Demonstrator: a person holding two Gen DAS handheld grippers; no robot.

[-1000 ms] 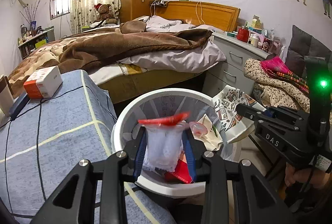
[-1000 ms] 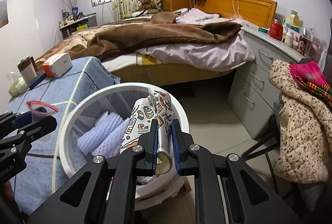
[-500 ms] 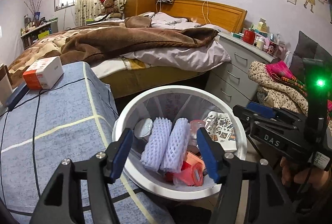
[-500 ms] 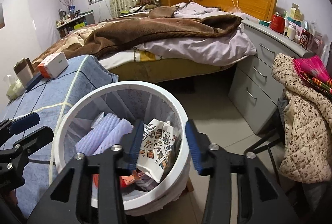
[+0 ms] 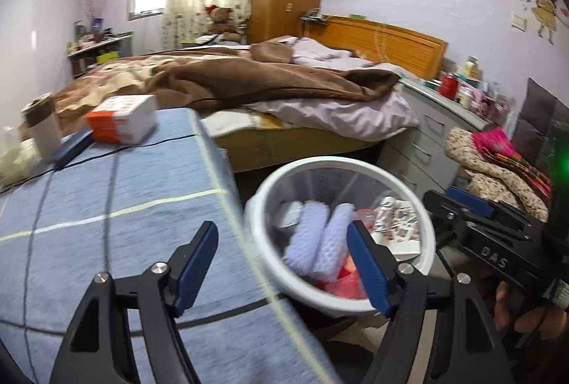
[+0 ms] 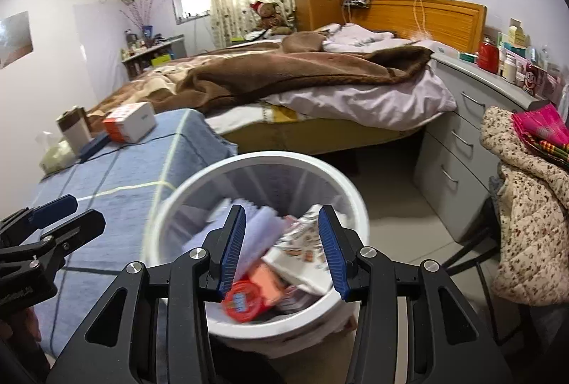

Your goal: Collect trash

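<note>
A white trash bin (image 5: pixel 341 163) stands between the blue-covered table and the bed. Inside lie two white foam nets (image 5: pixel 320 241), a patterned paper wrapper (image 5: pixel 394 220), a red round lid (image 6: pixel 243 300) and an orange packet (image 6: pixel 266 281). My left gripper (image 5: pixel 281 231) hovers over the bin's left rim and the table edge; its jaws are opening and nothing is between them. My right gripper (image 6: pixel 281 211) hangs above the bin (image 6: pixel 270 158), open and empty. The right gripper (image 5: pixel 444 197) shows at the right of the left wrist view, with a hand on it.
The table with blue cloth (image 5: pixel 106 206) carries an orange-and-white box (image 5: pixel 122 119), a cup (image 5: pixel 42 128) and a black cable. An unmade bed (image 6: pixel 302 74) is behind the bin. Grey drawers (image 6: pixel 458 149) and clothes piled on a chair (image 6: pixel 526 206) stand on the right.
Both grippers opened: the left let go of a clear bag with a red strip, the right of the patterned wrapper, which now lies in the bin. The left gripper swung left toward the table.
</note>
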